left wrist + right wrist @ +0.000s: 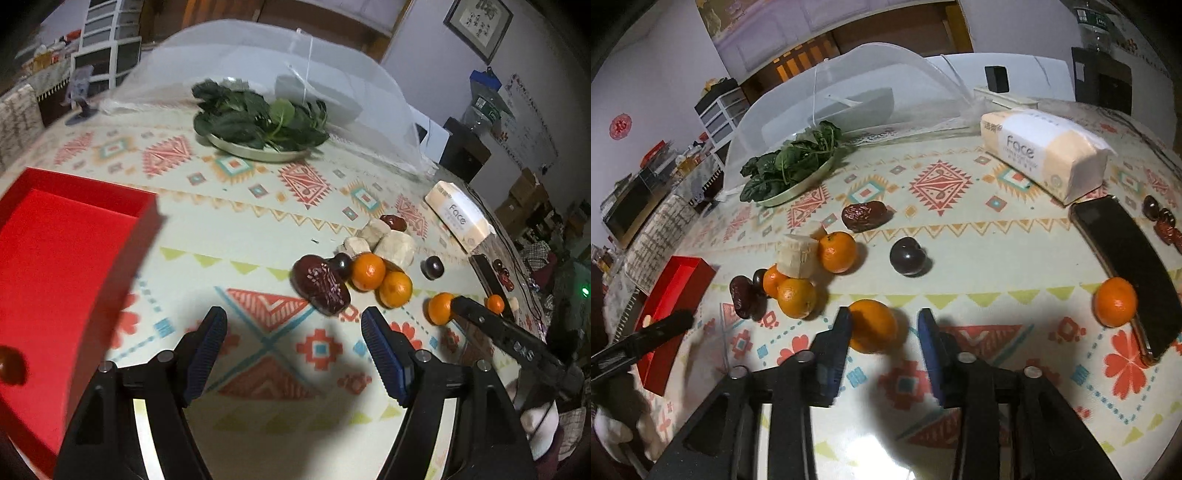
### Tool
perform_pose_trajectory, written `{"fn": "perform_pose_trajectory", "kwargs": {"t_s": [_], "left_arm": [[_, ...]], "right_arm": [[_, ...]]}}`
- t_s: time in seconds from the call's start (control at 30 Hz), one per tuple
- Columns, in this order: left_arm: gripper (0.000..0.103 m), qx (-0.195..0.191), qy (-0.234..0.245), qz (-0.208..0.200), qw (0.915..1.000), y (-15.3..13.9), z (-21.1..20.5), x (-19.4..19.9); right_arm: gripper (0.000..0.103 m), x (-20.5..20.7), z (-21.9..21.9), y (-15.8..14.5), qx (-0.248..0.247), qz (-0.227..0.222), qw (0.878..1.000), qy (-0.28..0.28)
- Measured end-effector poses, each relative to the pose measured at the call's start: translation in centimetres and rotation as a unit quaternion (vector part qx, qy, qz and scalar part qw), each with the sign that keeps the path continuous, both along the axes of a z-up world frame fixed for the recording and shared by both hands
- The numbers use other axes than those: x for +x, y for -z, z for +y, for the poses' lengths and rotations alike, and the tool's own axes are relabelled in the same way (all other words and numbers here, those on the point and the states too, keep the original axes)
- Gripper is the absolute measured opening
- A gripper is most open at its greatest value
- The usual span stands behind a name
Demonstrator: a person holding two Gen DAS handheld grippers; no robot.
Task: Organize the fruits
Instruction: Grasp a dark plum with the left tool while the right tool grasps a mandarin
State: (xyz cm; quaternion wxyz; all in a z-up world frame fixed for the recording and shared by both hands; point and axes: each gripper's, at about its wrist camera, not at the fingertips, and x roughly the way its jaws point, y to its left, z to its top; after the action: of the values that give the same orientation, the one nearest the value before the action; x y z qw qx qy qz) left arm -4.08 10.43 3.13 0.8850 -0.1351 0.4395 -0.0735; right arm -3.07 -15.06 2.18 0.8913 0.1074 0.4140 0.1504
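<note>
Right hand-held gripper (882,325) released around tangerine (873,325); centre, then clench gently. Left hand-held gripper (293,328) released, empty.

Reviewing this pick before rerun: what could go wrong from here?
1. The right gripper is open, and the tangerine touches only its left finger, so closing may squirt it out.
2. It could roll into the tangerine cluster.
3. The left gripper, open and empty, may nudge the jujube.
</note>
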Motion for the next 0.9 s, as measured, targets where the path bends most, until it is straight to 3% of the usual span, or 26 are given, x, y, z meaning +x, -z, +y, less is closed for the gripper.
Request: {"fn": "perform_pose_trajectory", "kwargs": {"t_s": [0.1,0.27,0.33,0.43,0.9], "left_arm": [[0.074,-0.014,0.001,0.016,0.9998,1.1,-0.5,1.6],[0.073,-0.001,0.009,0.012,0.9999,1.9,-1.9,3.3],[0.063,0.010,0.012,0.009,0.9998,2.0,-2.4,3.7],[0.039,0.034,0.018,0.005,0.9992,2.3,-3.1,4.1],[0.031,0.028,0.011,-0.025,0.9992,0.7,-1.9,1.8]], "right_arm": [[0.045,0.4,0.2,0.2,0.003,-0.002,1.000,-0.008],[0.045,0.7,0.6,0.5,0.006,0.000,1.000,-0.025],[0.045,0.8,0.9,0.5,0.008,0.002,0.999,-0.031],[0.045,1.0,1.3,0.8,0.012,0.006,0.999,-0.041],[0.037,0.4,3.4,1.2,0.002,0.015,0.998,-0.061]]}}
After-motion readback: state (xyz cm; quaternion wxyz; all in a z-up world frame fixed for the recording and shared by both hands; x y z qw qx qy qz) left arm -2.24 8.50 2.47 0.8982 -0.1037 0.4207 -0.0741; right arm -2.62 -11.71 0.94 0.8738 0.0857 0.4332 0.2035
